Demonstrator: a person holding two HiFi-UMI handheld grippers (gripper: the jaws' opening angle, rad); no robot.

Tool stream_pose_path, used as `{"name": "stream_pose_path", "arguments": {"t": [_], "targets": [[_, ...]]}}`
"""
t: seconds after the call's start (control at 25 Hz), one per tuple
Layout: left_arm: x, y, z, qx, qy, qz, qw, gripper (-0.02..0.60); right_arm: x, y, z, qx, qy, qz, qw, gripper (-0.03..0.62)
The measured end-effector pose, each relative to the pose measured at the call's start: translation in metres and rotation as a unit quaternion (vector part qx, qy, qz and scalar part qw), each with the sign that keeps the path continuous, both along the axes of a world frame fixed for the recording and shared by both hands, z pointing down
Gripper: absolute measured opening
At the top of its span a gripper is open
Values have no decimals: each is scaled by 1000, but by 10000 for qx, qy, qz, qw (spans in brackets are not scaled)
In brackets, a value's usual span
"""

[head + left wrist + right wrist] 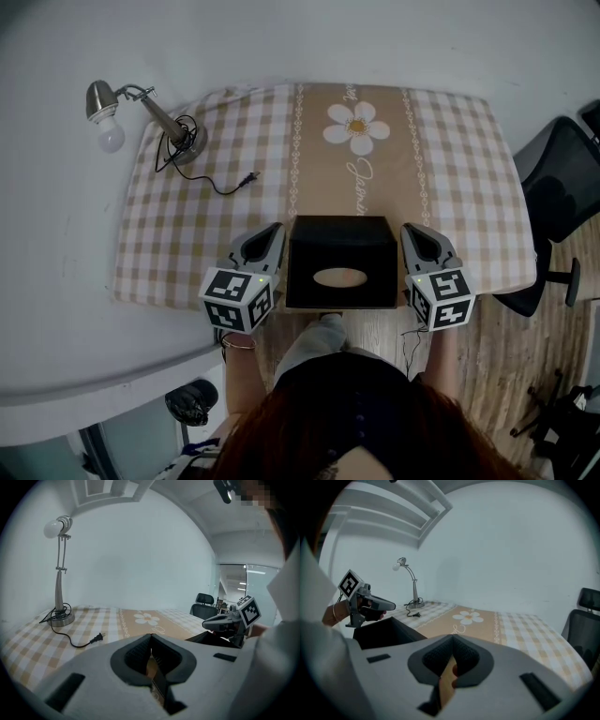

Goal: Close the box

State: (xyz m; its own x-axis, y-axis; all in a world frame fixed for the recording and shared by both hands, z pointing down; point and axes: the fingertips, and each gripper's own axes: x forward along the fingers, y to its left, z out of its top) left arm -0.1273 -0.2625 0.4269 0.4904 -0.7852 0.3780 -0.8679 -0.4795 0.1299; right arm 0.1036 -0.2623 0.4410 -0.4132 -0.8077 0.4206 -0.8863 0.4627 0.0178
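A black cardboard box stands at the table's near edge, with an oval hole in the panel facing up. My left gripper lies against its left side and my right gripper against its right side. In the left gripper view the jaws are shut on a thin flap, black outside and brown inside. The right gripper view shows the same: jaws shut on a brown flap strip. There the box's dark hollow shows at left. Where each flap joins the box is hidden.
A checked tablecloth with a beige daisy band covers the table. A silver desk lamp stands at the far left, its cord and plug trailing toward the box. A black office chair is right of the table. My legs are under the near edge.
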Motion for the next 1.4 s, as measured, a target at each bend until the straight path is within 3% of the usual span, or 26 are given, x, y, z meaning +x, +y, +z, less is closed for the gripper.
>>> {"name": "stream_pose_path", "arguments": {"t": [0.6, 1.4], "targets": [[-2, -6, 30, -509, 33, 76, 9987, 28, 1, -4, 35, -816, -139, -70, 9965, 17], [3, -11, 61, -1107, -36, 455, 9928, 28, -5, -6, 59, -1322, -295, -355, 9901, 17]]}}
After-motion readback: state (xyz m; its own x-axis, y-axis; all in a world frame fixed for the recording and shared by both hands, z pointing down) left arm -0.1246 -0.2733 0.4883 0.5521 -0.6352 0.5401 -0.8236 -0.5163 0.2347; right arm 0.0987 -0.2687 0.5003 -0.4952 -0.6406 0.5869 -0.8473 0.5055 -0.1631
